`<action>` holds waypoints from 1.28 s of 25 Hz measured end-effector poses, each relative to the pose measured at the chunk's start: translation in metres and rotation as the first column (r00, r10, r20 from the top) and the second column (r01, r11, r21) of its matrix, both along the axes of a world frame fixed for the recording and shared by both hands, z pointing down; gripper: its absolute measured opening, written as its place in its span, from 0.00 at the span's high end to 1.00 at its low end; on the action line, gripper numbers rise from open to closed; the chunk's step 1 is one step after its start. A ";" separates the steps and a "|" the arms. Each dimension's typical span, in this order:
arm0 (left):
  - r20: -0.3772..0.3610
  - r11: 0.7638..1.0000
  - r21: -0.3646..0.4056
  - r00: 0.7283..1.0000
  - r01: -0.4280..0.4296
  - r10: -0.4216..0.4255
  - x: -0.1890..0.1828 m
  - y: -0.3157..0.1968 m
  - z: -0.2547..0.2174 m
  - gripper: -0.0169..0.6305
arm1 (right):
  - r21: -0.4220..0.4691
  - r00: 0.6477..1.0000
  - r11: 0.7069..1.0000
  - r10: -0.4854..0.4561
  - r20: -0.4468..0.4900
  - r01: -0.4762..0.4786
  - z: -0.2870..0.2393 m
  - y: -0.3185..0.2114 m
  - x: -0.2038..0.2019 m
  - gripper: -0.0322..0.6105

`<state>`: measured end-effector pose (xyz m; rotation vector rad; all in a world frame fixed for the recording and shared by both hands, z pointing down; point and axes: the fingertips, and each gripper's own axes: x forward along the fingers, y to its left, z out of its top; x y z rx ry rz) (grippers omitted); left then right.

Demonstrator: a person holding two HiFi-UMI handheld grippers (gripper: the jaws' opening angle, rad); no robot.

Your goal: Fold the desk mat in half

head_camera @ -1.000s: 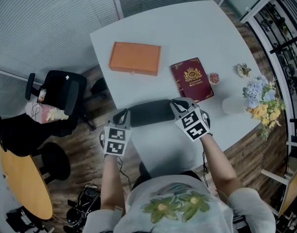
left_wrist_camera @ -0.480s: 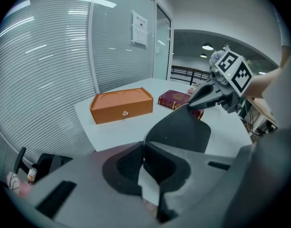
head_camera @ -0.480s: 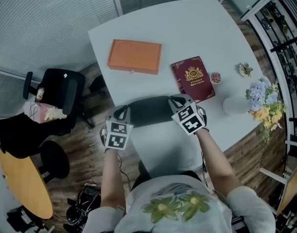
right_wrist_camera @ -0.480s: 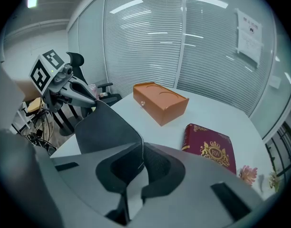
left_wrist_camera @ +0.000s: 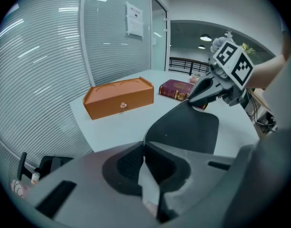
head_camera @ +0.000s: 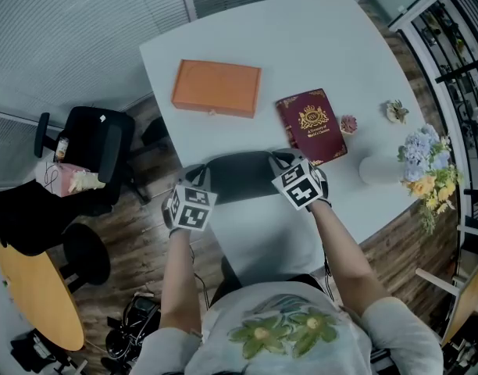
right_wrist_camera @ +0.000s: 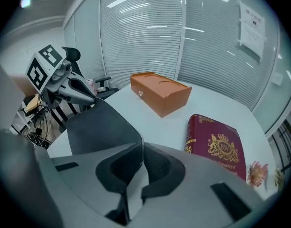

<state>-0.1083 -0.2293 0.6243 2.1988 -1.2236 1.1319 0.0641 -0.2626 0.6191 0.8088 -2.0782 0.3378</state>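
Two corners of the dark desk mat [head_camera: 237, 174] are pinched: one in my left hand-held gripper [head_camera: 196, 178], one in my right hand-held gripper [head_camera: 283, 163], jaws pressed tight on the sheet. The mat spans between them over the counter's [head_camera: 301, 45] near half. Beyond lie a red book [head_camera: 311, 126] and, nearer the far edge, an orange box [head_camera: 216, 88].

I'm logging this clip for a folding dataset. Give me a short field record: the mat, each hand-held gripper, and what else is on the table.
desk mat: dark, near edge raised off the white table, curving up to both grippers
left hand-held gripper: shut on one mat corner
right hand-held gripper: shut on the other corner
orange box: flat on the table, beyond the mat
red book: closed, right of the box
fold: not yet finished
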 end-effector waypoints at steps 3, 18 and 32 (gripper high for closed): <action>0.026 1.000 -0.011 1.000 -0.010 0.010 -0.001 0.000 0.009 0.95 | -0.019 1.000 1.000 0.003 -0.003 -0.003 0.008 -0.002 -0.001 0.90; 0.073 0.998 -0.065 0.997 0.024 -0.019 -0.005 0.002 0.045 0.95 | -0.056 0.996 0.998 0.013 -0.083 -0.017 0.038 -0.006 -0.008 0.90; 0.003 0.981 -0.137 0.990 0.139 -0.140 -0.009 -0.003 0.050 0.95 | -0.084 0.994 0.995 0.048 -0.103 -0.056 0.046 -0.009 -0.009 0.90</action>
